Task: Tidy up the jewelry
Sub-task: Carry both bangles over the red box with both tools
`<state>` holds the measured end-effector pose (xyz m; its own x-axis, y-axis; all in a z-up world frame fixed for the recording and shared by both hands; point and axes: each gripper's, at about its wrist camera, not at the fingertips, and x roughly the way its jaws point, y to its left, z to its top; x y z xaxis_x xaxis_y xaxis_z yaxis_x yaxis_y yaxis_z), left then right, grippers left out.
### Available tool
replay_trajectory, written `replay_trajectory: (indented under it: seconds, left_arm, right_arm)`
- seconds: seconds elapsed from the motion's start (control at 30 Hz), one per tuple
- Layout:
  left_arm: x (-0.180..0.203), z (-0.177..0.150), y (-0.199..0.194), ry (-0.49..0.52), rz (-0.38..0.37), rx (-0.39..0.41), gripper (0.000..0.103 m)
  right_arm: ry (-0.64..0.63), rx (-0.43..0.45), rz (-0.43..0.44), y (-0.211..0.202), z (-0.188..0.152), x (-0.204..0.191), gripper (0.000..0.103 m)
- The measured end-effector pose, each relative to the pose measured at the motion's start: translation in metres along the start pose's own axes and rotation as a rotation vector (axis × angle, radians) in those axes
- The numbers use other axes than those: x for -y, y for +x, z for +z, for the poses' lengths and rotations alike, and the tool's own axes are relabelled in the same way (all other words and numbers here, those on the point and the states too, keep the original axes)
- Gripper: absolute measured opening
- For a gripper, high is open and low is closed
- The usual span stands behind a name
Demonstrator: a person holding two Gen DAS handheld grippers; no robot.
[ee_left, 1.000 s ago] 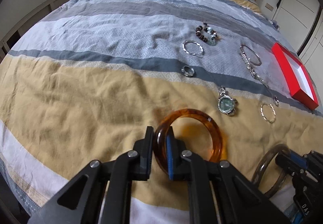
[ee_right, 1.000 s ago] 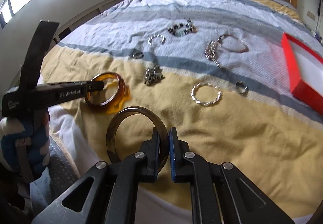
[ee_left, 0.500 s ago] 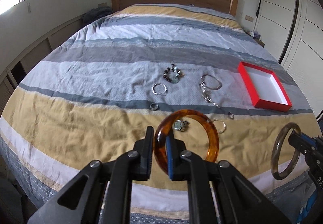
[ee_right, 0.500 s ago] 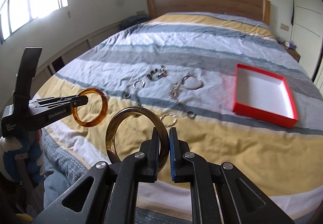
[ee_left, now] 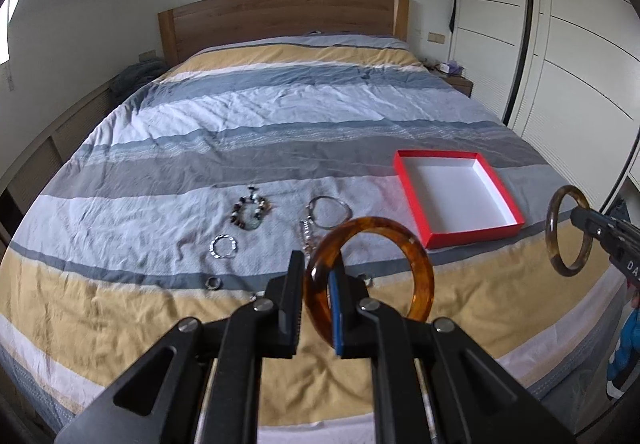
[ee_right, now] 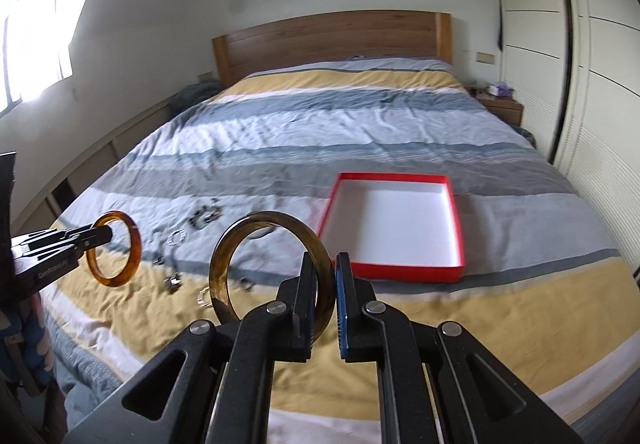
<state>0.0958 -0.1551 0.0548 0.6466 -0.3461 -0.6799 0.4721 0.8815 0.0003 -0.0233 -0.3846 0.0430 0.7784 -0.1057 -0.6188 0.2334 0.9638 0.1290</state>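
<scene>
My left gripper (ee_left: pixel 316 304) is shut on an amber bangle (ee_left: pixel 420 268) and holds it in the air above the bed's near edge. My right gripper (ee_right: pixel 323 304) is shut on a dark olive-brown bangle (ee_right: pixel 240 236), also held up. Each shows in the other view: the brown bangle (ee_left: pixel 554 240) at the right, the amber one (ee_right: pixel 134 248) at the left. An open red box (ee_left: pixel 456 195) with a white inside lies on the bed at the right (ee_right: pixel 394 228). A beaded bracelet (ee_left: pixel 250 211), silver bangles (ee_left: pixel 330 209) and rings lie mid-bed.
The striped bedspread (ee_left: pixel 260 115) covers a wide bed with a wooden headboard (ee_left: pixel 280 19). White wardrobe doors (ee_left: pixel 580 43) stand along the right. A nightstand (ee_right: pixel 500 105) sits by the headboard. A low ledge runs along the left wall.
Both grippers have risen and pulled back from the bed with their bangles, so the whole bed and the red box have come into view. Both stay shut.
</scene>
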Motion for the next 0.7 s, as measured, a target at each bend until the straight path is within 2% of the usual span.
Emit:
replay_trajectory:
  seconds: [0.17, 0.33, 0.53, 0.7]
  left_arm:
    - [0.050, 0.023, 0.048, 0.076, -0.065, -0.027, 0.011]
    - [0.099, 0.049, 0.107, 0.126, -0.112, -0.056, 0.011]
    - [0.153, 0.071, 0.193, 0.185, -0.129, -0.115, 0.011]
    - [0.177, 0.074, 0.254, 0.243, -0.086, -0.162, 0.011]
  right_arm:
    - [0.037, -0.002, -0.061, 0.024, 0.018, 0.048, 0.009]
    - [0.067, -0.039, -0.094, 0.074, 0.032, 0.091, 0.009]
    - [0.048, -0.105, -0.103, 0.154, 0.051, 0.123, 0.009]
    - [0.043, -0.171, -0.099, 0.216, 0.060, 0.142, 0.009]
